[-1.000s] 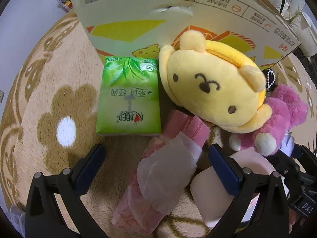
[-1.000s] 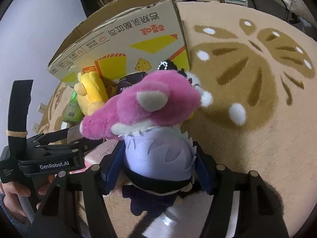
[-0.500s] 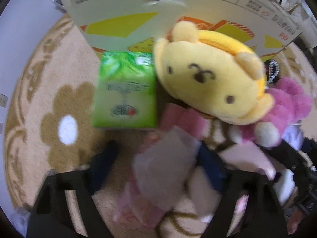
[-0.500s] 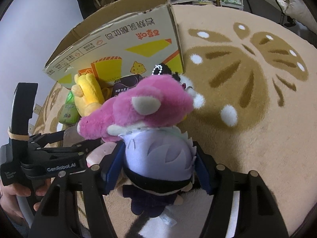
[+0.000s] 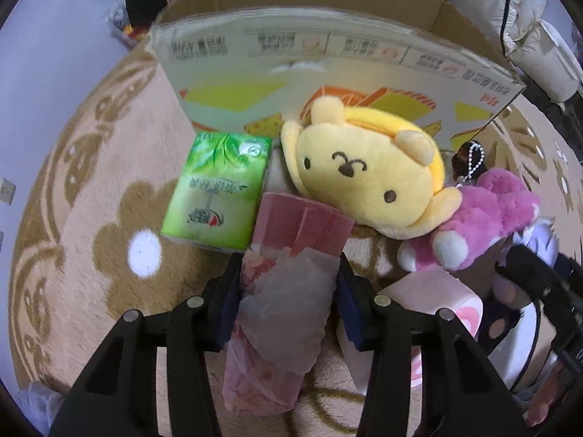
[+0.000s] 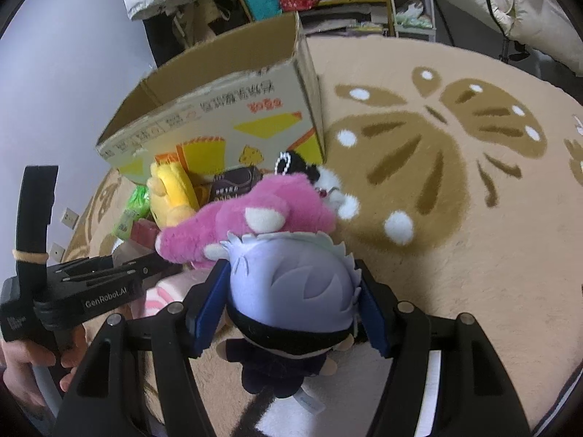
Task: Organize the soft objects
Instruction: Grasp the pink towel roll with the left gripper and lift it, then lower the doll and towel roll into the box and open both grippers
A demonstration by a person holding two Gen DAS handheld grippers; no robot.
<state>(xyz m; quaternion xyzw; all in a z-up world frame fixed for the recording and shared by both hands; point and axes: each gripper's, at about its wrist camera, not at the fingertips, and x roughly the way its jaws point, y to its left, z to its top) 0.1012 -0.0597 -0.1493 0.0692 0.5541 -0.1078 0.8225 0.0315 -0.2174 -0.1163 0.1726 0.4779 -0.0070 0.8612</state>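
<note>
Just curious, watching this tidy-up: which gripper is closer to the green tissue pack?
Left. The left gripper is closing around the pink packet right beside the green tissue pack. The right gripper, clamped on the purple-haired doll, sits farther off, past the pink plush.

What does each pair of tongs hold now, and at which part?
Right tongs: shut on the lavender-haired doll, gripped at both sides of its head. Left tongs: closing around the pink tissue pack, at its middle.
</note>
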